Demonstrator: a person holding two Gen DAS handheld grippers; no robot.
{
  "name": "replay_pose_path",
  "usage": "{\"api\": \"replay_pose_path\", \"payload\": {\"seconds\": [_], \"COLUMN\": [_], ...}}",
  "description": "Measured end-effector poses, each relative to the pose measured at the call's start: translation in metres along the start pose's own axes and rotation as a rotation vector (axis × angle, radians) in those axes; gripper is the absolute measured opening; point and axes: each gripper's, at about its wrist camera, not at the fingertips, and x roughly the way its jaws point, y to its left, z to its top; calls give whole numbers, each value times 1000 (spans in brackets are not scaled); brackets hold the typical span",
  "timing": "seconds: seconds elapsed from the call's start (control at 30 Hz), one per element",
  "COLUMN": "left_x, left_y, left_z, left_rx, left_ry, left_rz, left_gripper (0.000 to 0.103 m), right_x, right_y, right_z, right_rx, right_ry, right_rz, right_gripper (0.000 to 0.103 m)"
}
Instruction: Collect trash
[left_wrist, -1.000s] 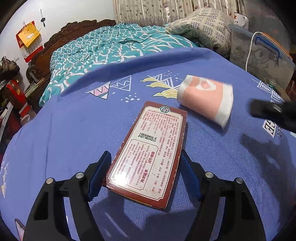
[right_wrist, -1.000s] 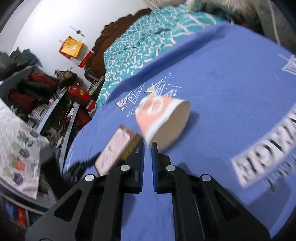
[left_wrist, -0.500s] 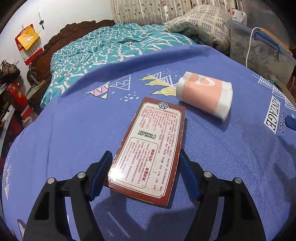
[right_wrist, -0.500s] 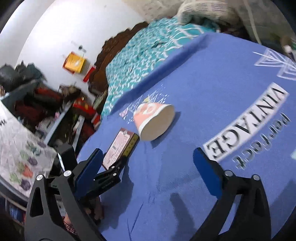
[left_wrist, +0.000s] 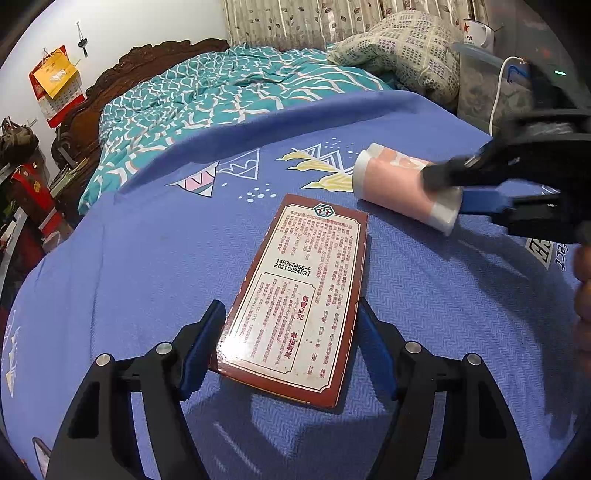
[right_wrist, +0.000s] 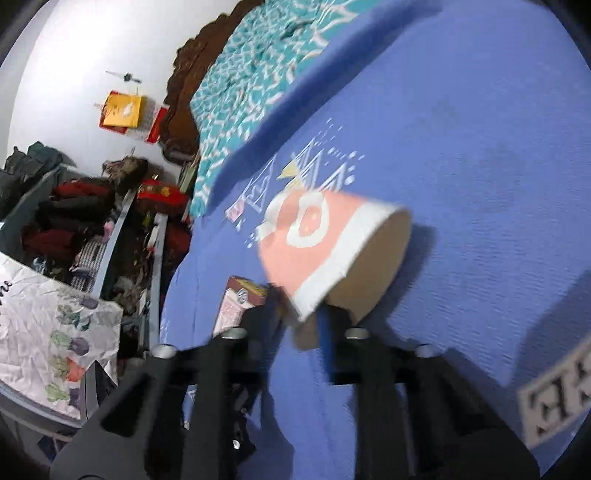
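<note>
The paper cup (left_wrist: 402, 192) lies on its side on the blue sheet (left_wrist: 147, 266) of the bed, open mouth toward the right tongs (right_wrist: 299, 317). Those tongs have just been closing, and they now pinch the cup's rim wall between them, one finger inside the mouth and one outside; the left view shows a dark finger over the cup and a blue pad (left_wrist: 484, 201) at its rim. Just beside the cup, nearer the left tongs (left_wrist: 291, 347), a flat red box (left_wrist: 306, 295) lies label up. The left tongs stand at middling width, straddling the near end of the box, their pads close to its long edges but not clearly pressing.

The cup's thin wall may crumple or slip out, since the grip is only on the rim and the right view is blurred with motion. The box is wide and flat on soft cloth, so the left pads could skid over its edges or bunch the sheet instead of lifting it.
</note>
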Motion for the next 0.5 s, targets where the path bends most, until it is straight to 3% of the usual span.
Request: {"api": "replay_pose_path", "payload": {"seconds": [0.07,0.3,0.5], "left_x": [-1,-21,-52], "left_y": [0,-7,-26], "left_z": [0,-20,-56], "left_rx": [2,-30,-38], "left_ry": [-4,0,10], "left_rz": [-1,-73,-118], "left_gripper": [66,64,64], "right_x": [-3,-78,-125], "right_y": [8,26,3], "right_z": [-10,-80,-152], "right_rx": [-40,-223,-325], "right_ry": [-10,-15,43], "right_rz": [-18,7,0], "right_gripper": [5,5,6]}}
